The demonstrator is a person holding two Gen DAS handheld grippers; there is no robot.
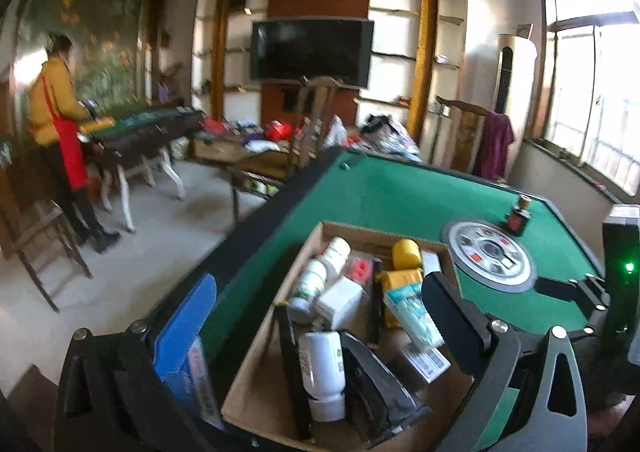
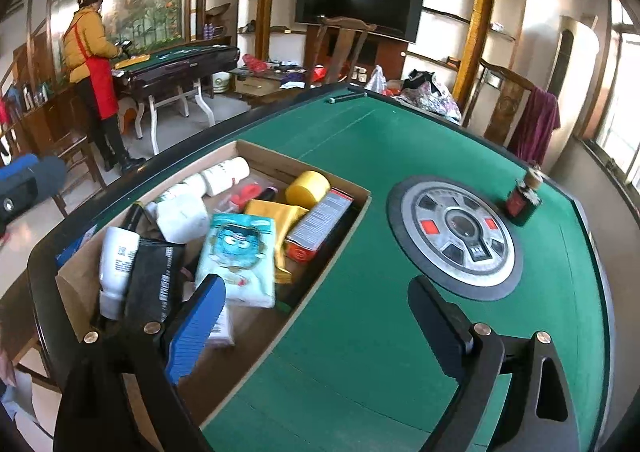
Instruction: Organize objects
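Most of your sorting looks done: the cardboard box at the near-left corner of the green table already holds nearly everything in sight. Inside it lie the white bottles, a yellow roll, a yellow pouch, an orange-ended carton, a tissue pack with a cartoon face, a black pouch and some small white boxes, all piled loosely rather than in rows. Your left gripper hangs over the near end of the box with its jaws spread wide and nothing between them. Your right gripper stands just as wide and empty, one finger over the box's near edge and the other over bare felt. What seems left for you is the small dark bottle, upright on the felt on the far side of the round centre hub, well apart from the box. It is the only loose item on the table that you can see from either wrist, so one more pick and drop probably finishes the job. A small green object lies at the far rail; you cannot tell what it is.
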